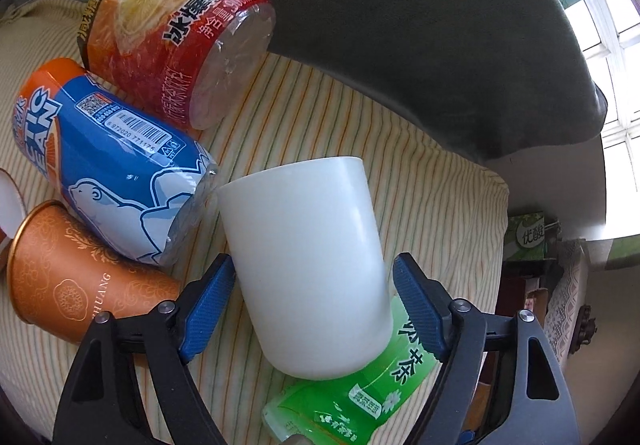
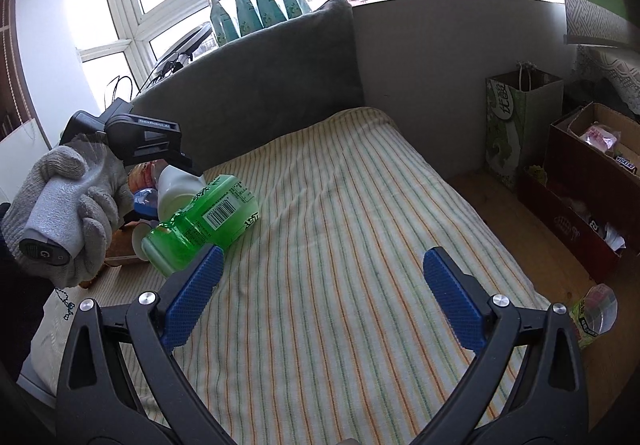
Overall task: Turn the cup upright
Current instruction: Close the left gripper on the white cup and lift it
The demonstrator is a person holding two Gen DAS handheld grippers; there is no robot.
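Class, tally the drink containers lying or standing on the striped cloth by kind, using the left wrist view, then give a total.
Bottles: 3 (orange-red bottle, blue bottle, green bottle)
Cups: 2 (white cup, orange paper cup)
Total: 5
A white-rimmed object cut off at the left edge is too unclear to count.

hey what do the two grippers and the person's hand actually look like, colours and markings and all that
Both the left gripper and right gripper have black plastic frames with silver rivets and blue textured finger pads. The left hand wears a grey knit glove. White GenRobot.AI lettering marks the left gripper's black body.
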